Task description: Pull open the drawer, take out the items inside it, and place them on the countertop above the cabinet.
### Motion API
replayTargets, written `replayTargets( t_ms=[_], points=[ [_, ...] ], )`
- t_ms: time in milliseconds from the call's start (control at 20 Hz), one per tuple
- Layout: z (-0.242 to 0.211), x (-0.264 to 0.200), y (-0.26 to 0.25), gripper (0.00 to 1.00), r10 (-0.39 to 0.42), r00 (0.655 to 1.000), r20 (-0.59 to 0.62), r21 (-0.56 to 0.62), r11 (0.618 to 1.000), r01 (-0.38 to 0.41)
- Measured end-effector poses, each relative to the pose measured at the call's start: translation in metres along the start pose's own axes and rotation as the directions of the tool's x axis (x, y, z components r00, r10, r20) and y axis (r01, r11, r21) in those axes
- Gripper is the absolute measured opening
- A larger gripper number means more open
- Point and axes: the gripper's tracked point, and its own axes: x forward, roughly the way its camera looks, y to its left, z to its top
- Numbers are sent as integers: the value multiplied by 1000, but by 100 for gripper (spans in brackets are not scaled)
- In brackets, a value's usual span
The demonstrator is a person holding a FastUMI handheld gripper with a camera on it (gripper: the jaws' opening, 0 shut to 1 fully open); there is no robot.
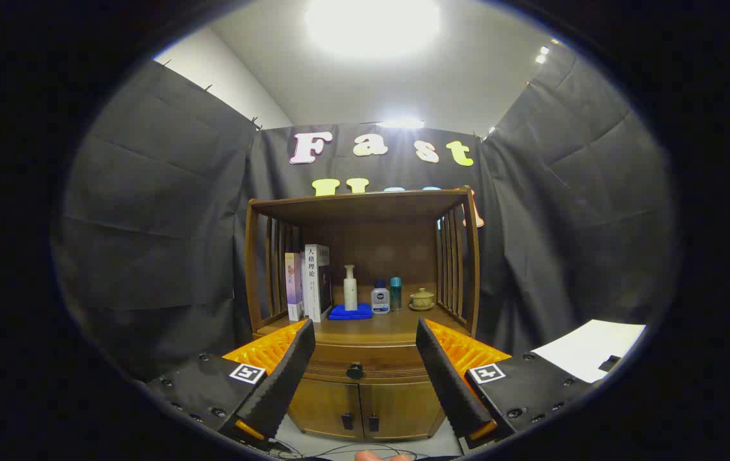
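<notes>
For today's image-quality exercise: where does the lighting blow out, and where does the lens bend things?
Gripper view: the ceiling light is blown out to white glare; the cabinet stays sharp; fisheye distortion bows the curtains outward; the gripper is open, fingers either side of the drawer knob.

Drawer (pixel 357 363) ends hidden behind the spread jaws' fingers (pixel 285 378).

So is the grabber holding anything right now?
No, nothing is held. The gripper has its fingers spread wide apart, with the closed drawer's knob in the gap beyond them, untouched.
</notes>
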Motion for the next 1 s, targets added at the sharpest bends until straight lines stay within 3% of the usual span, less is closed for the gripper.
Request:
replayTargets(
  t_ms=[1000],
  points=[
    [-40,15,7,100,21,996,-87,37,999,-18]
  ],
)
